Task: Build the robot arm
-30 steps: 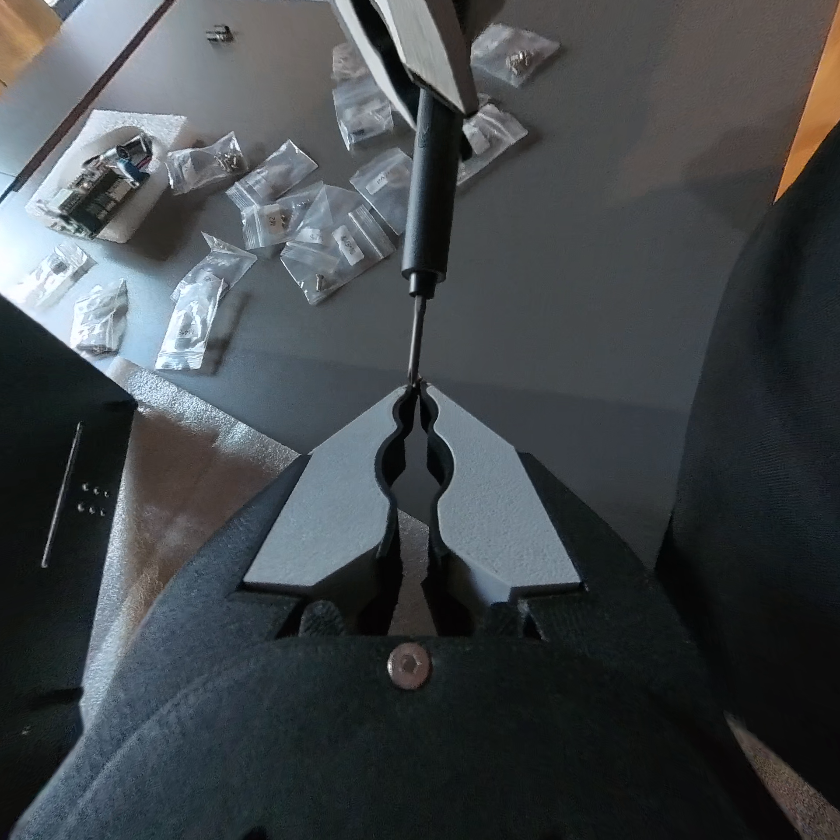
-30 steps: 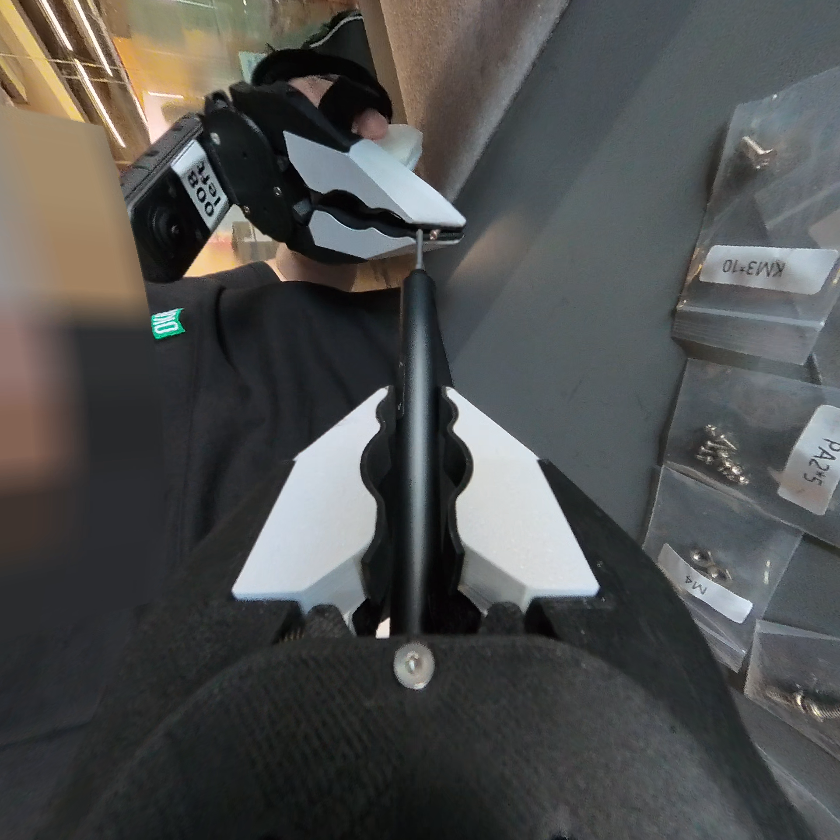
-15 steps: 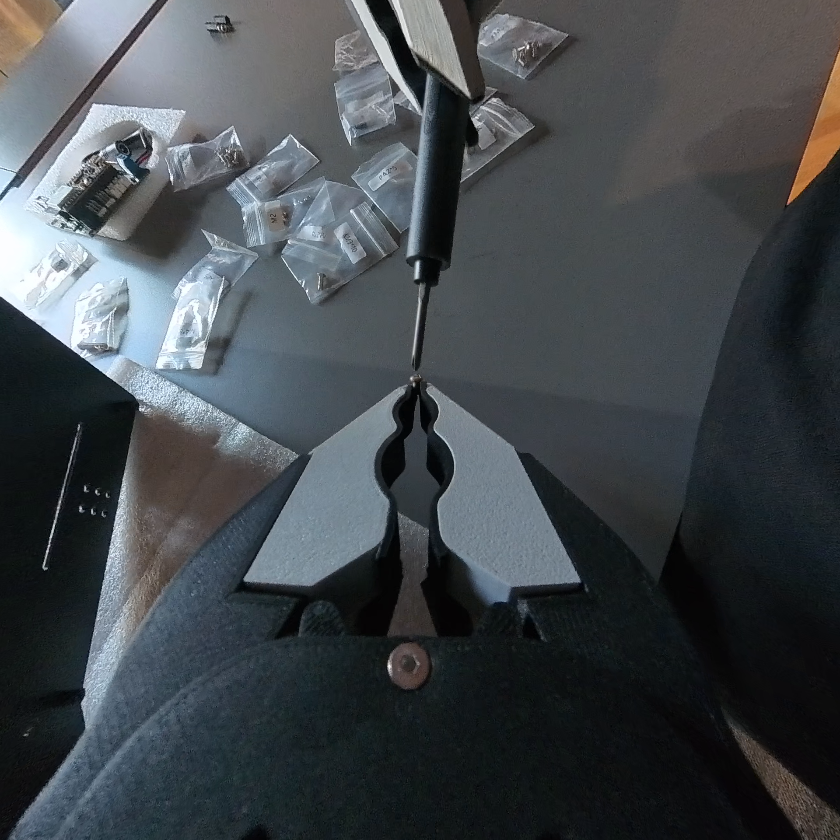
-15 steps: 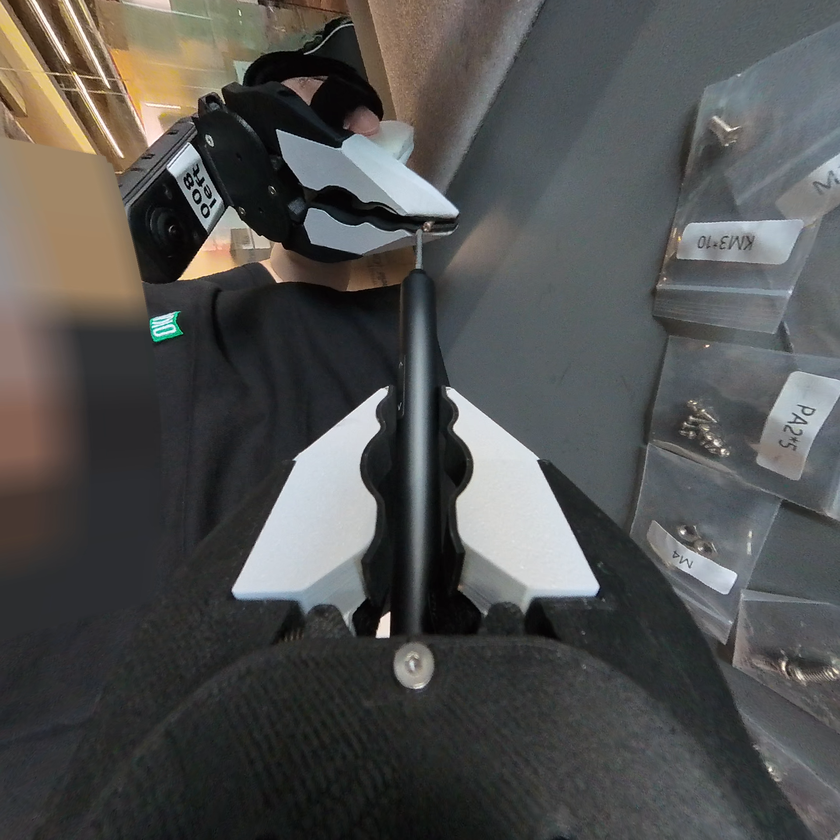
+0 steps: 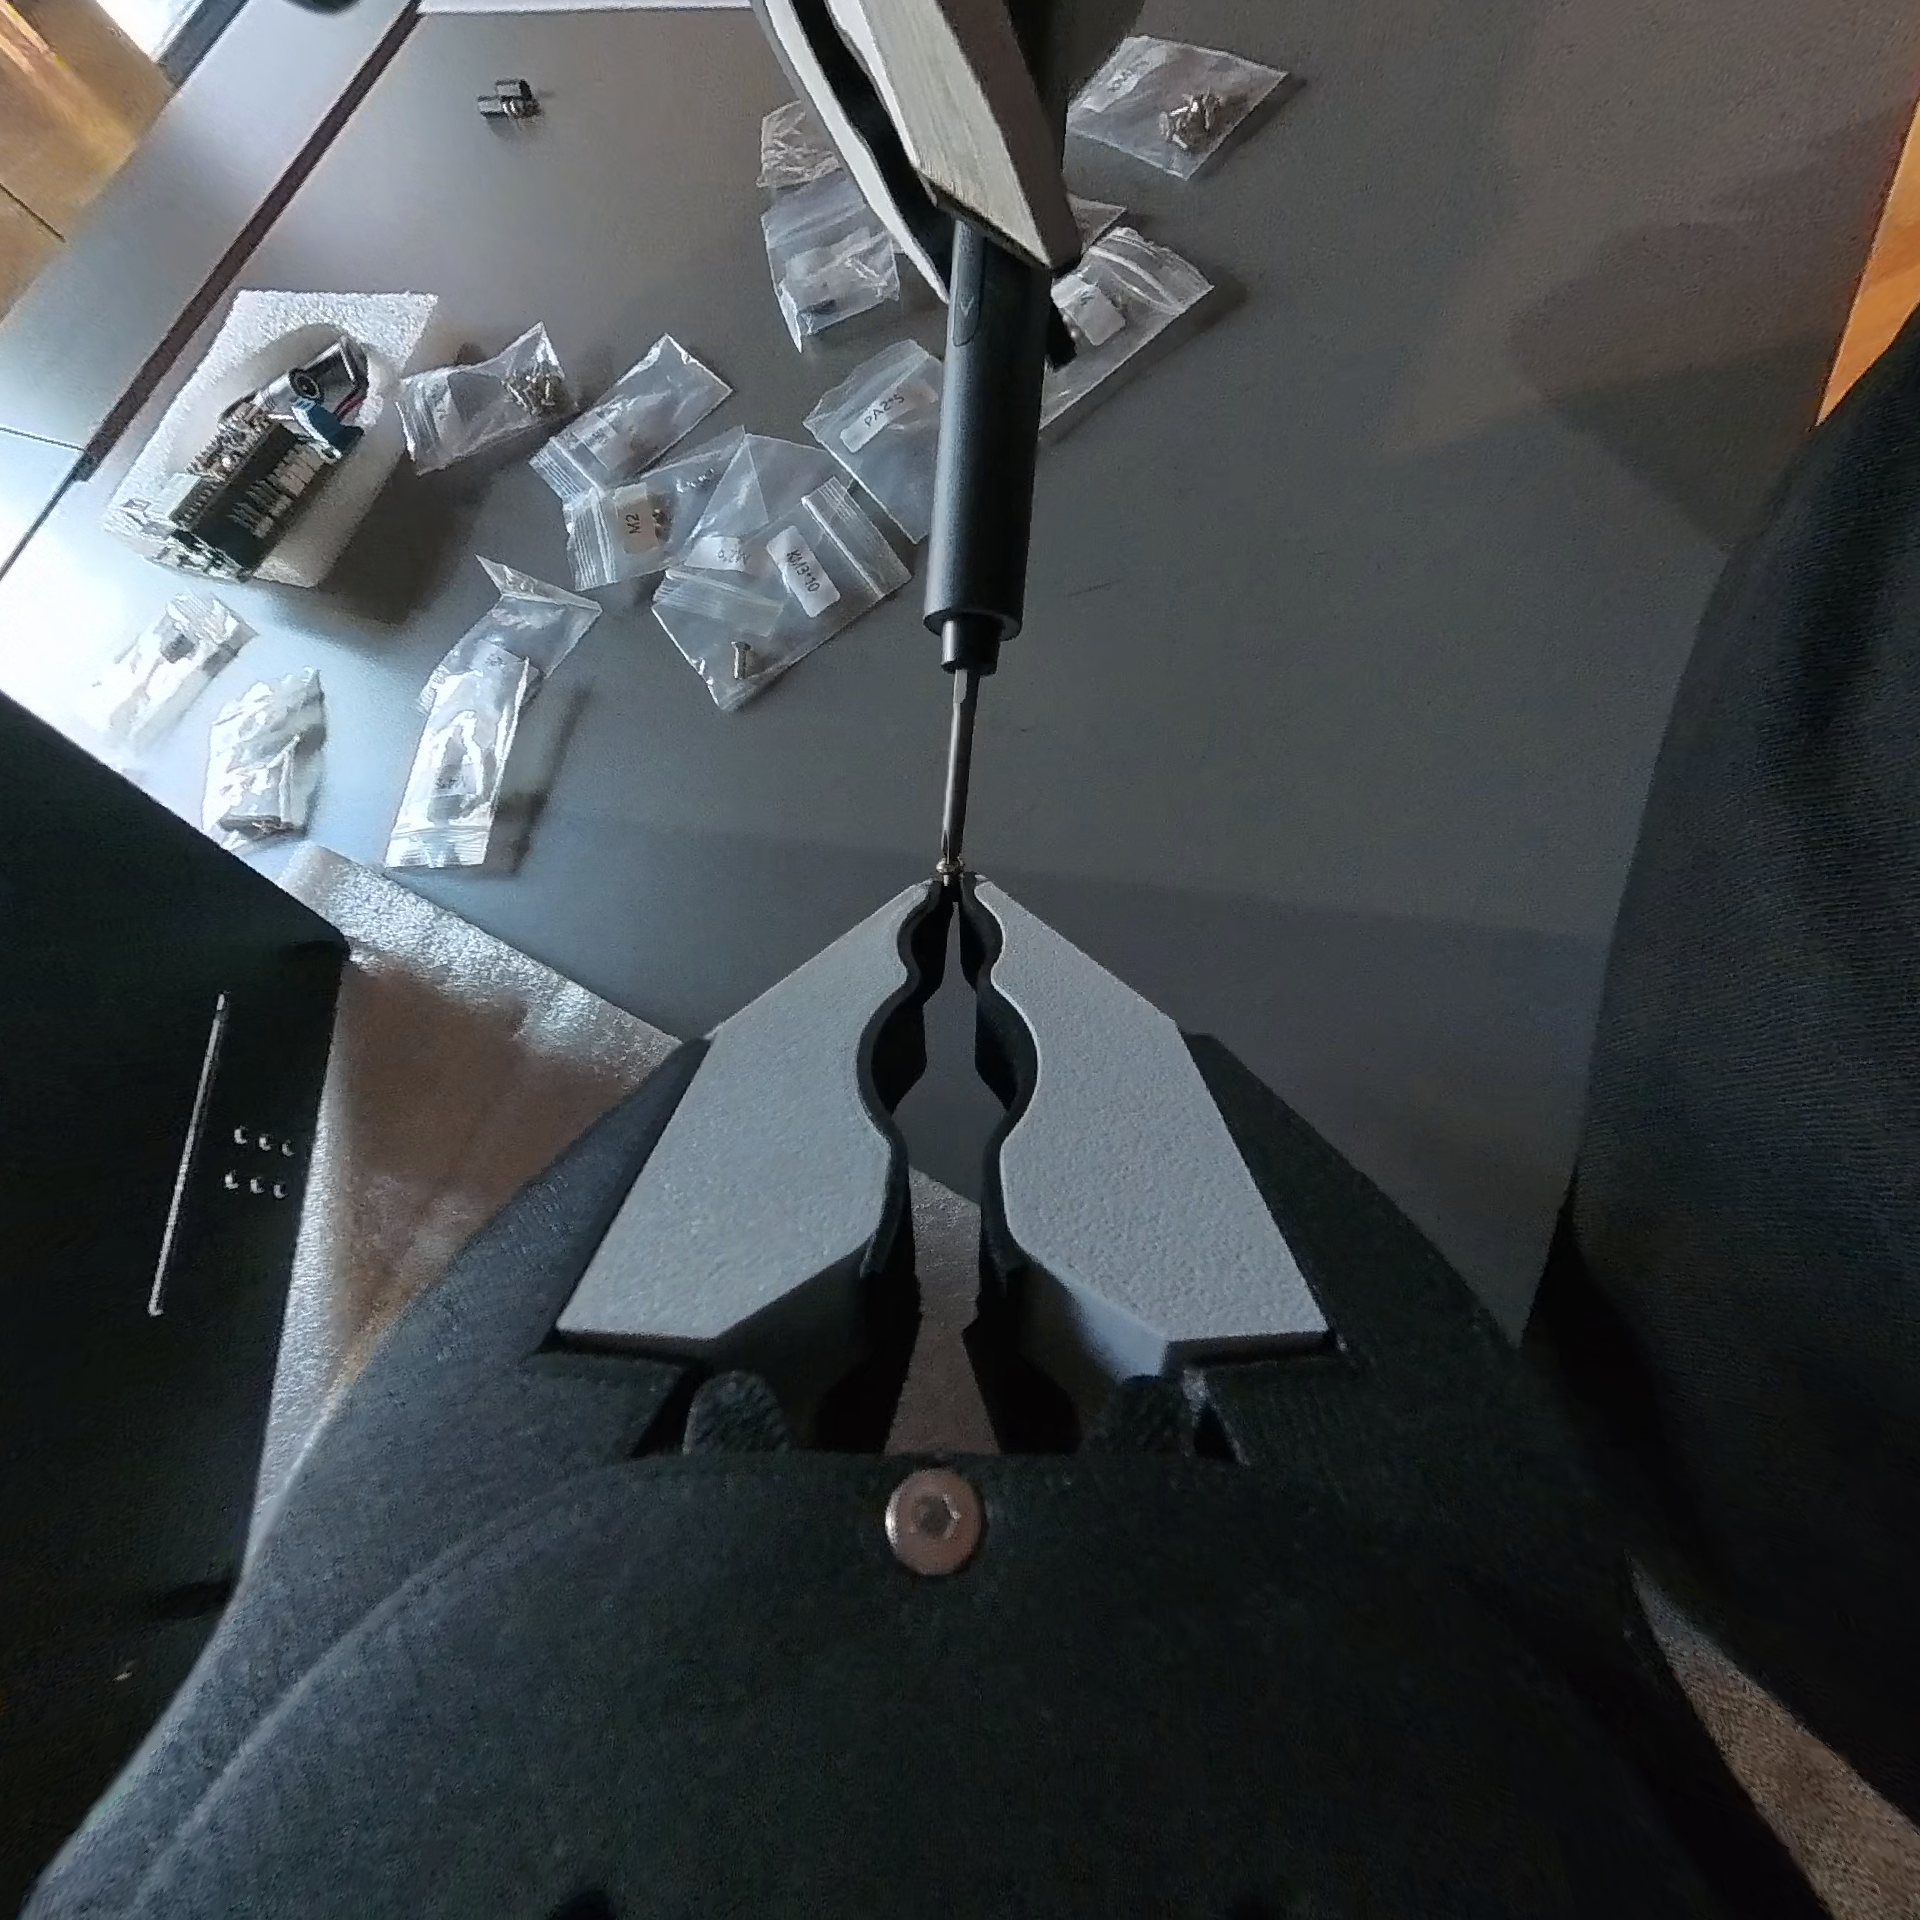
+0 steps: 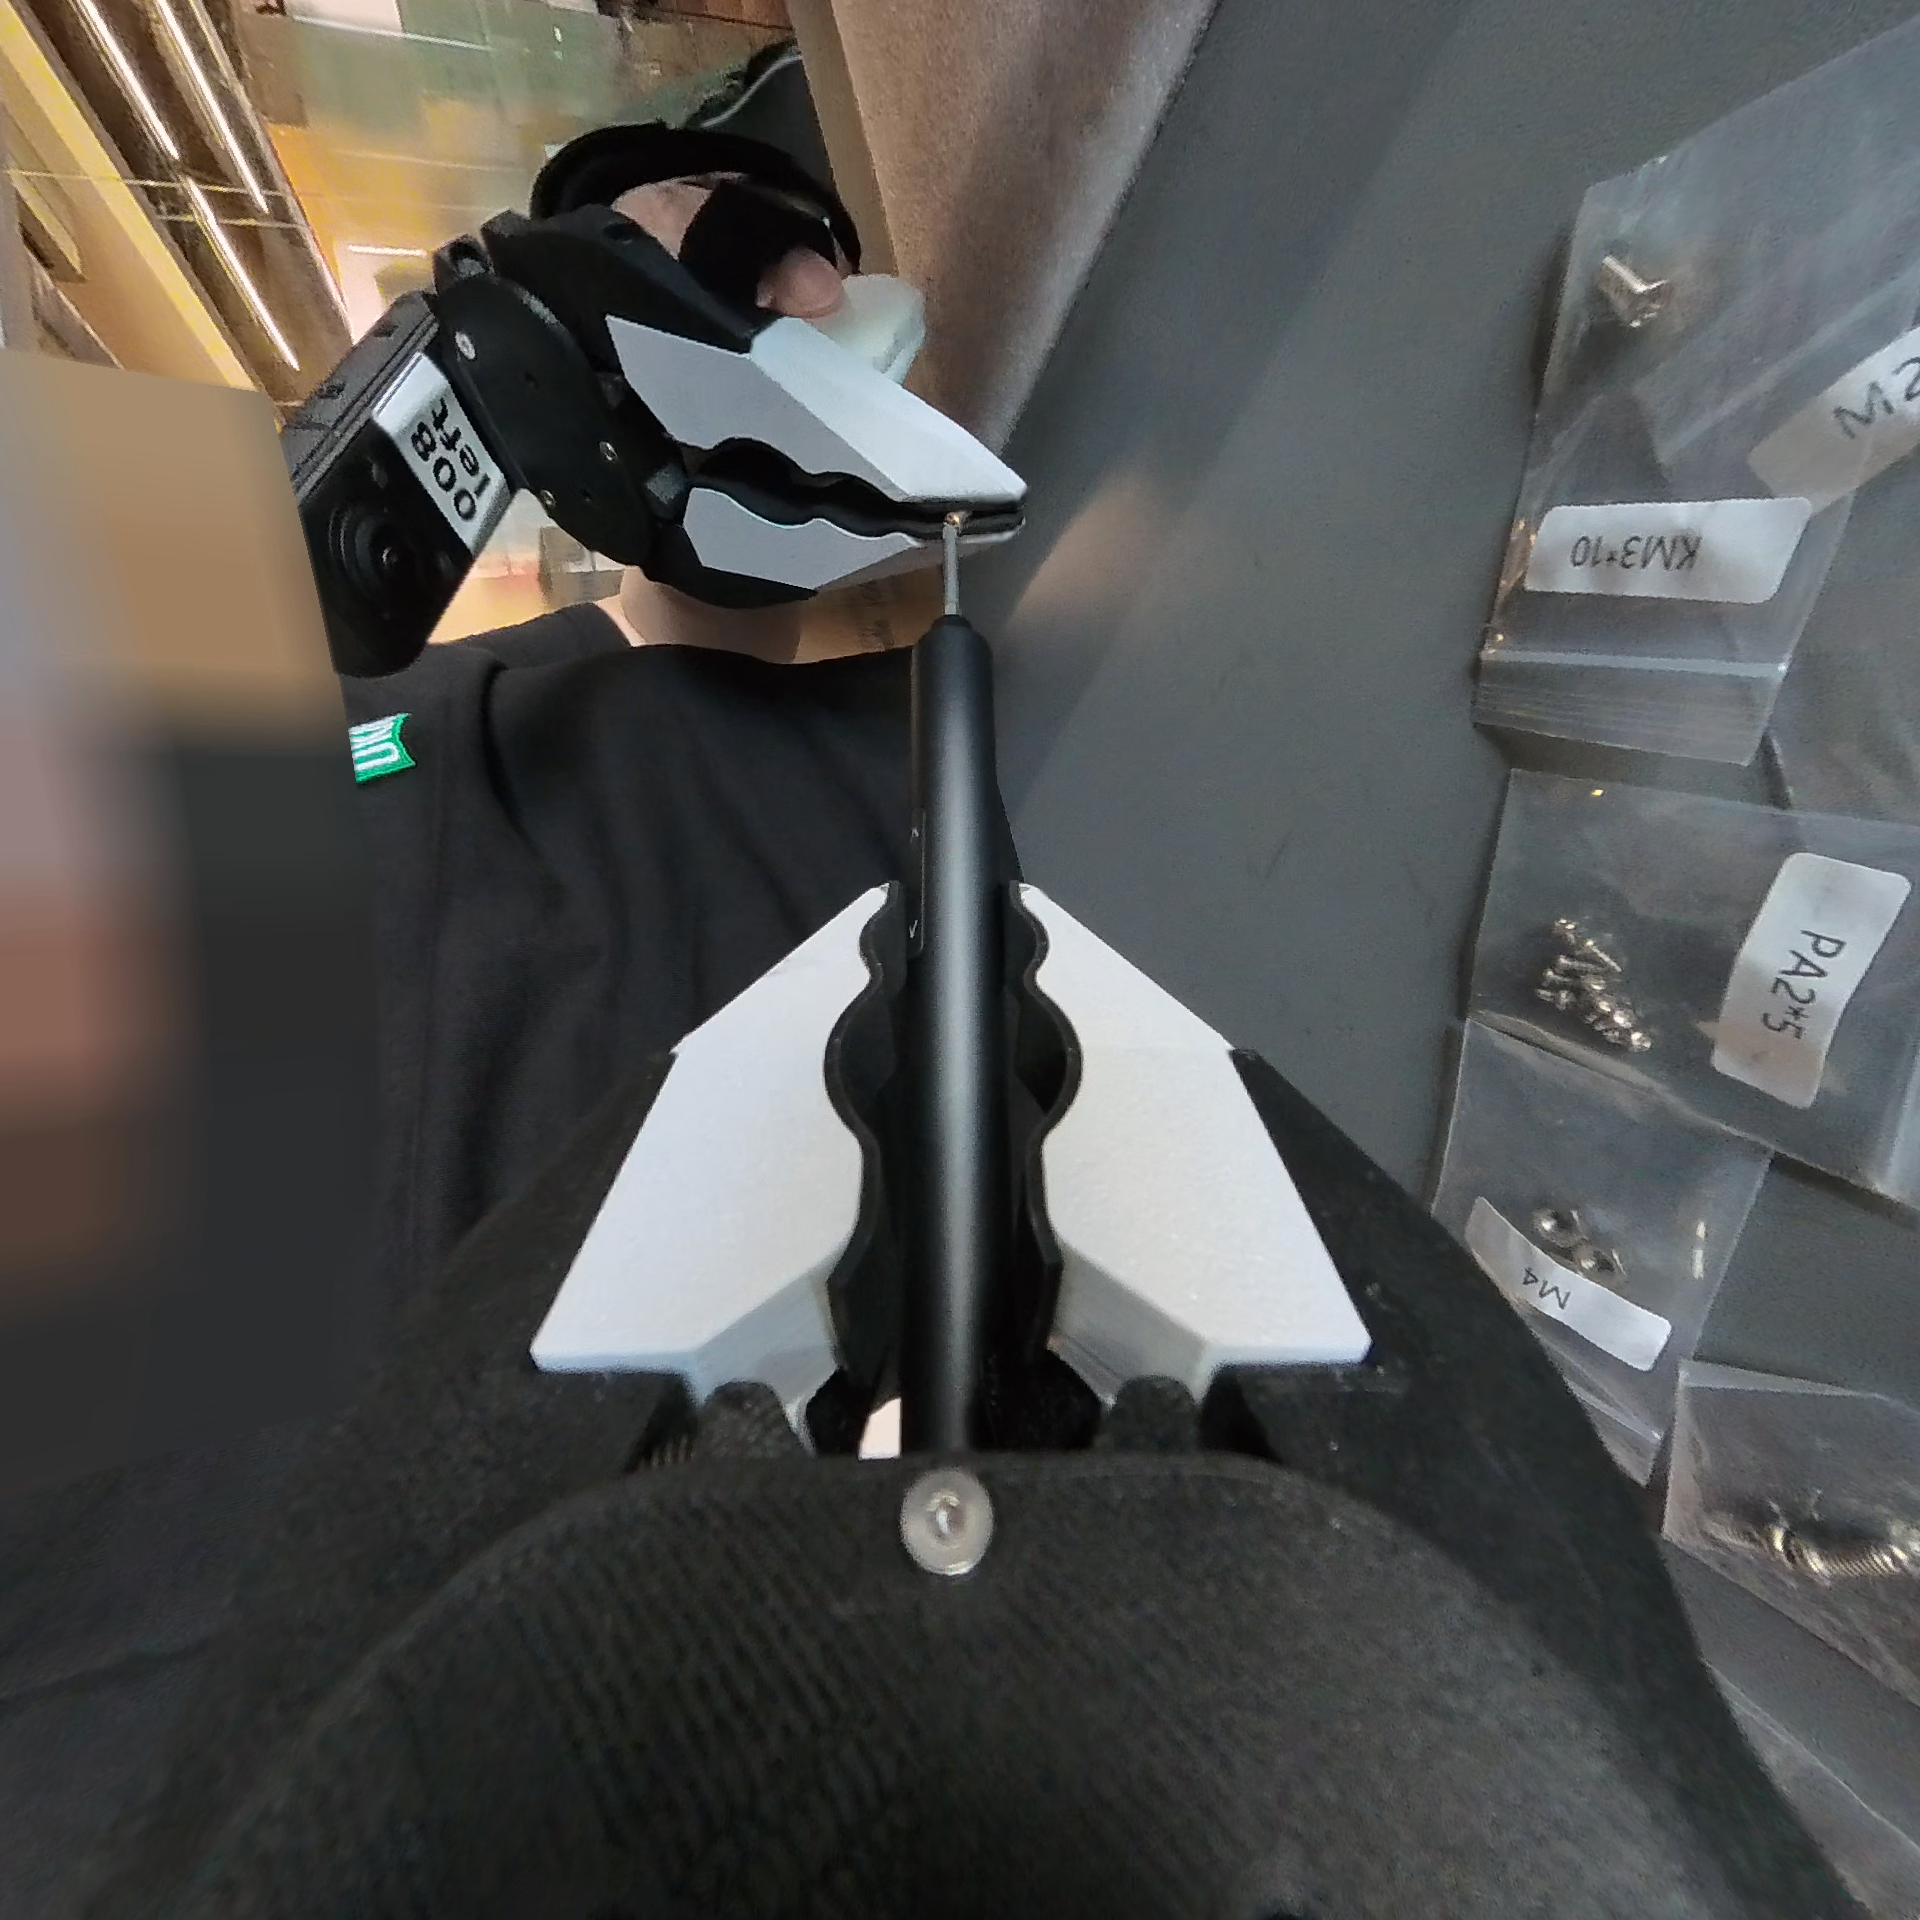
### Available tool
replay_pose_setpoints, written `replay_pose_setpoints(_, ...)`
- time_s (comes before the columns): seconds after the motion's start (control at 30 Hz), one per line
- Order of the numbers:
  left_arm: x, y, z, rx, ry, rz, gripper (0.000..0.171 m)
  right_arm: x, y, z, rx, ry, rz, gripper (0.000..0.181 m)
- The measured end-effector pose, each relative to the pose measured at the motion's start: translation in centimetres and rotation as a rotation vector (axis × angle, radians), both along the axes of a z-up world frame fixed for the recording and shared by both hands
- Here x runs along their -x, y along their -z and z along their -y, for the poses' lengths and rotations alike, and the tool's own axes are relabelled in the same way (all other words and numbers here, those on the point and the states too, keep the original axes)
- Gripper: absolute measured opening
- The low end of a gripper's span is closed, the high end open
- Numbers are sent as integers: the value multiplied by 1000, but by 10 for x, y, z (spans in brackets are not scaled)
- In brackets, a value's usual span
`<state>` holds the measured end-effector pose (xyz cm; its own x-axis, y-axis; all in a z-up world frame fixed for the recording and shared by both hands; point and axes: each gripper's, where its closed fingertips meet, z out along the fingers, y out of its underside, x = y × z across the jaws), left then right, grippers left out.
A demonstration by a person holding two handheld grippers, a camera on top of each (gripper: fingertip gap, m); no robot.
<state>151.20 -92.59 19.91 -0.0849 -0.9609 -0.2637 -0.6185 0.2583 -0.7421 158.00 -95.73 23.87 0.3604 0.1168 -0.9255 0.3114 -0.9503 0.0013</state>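
Two grippers are being held tip to tip above a dark grey table (image 5: pixel 1351 727). At the far left of the left wrist view, a black panel (image 5: pixel 125 1091) with small holes is lying on a sheet of grey foam (image 5: pixel 436 1091), and beyond it a circuit board (image 5: pixel 244 488) is resting on a white foam block. Further right, clear labelled bags of screws (image 5: pixel 769 582) are scattered over the table, well apart from both grippers.

Toward the middle, the left gripper (image 5: pixel 948 891) is being kept clenched, its grey fingertips pinching a tiny screw (image 5: pixel 950 864) whose head is protruding just past them. The thin metal bit of a black screwdriver (image 5: pixel 987 447) is being pressed onto that screw head from above. The screwdriver body is being gripped higher up by the right gripper (image 5: pixel 966 197), which is entering from the top edge.

In the right wrist view, the left gripper (image 6: pixel 971 520) is seen at upper left, held by a gloved hand (image 6: pixel 727 239) in front of a person in a black top (image 6: pixel 623 935). At centre, the right gripper (image 6: pixel 951 904) is closed around the screwdriver (image 6: pixel 951 1039), which is running straight along the channel between its white fingers, its bit meeting the screw (image 6: pixel 954 516) at the other gripper's tips. To the right, more screw bags (image 6: pixel 1662 987) are lying on the table (image 6: pixel 1247 727)
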Motion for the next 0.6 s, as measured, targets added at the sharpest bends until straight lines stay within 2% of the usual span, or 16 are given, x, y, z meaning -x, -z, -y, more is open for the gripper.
replay_pose_setpoints(0.13,0,0,-3,-93,-6,-17,0,0,0,-2,41,28,-18,17)
replay_pose_setpoints(0.33,0,8,-14,-340,-14,-116,0,1,7,-5,135,104,-48,16)
replay_pose_setpoints(0.6,-2,14,-12,-345,-8,-125,0,1,13,-1,139,114,-60,17)
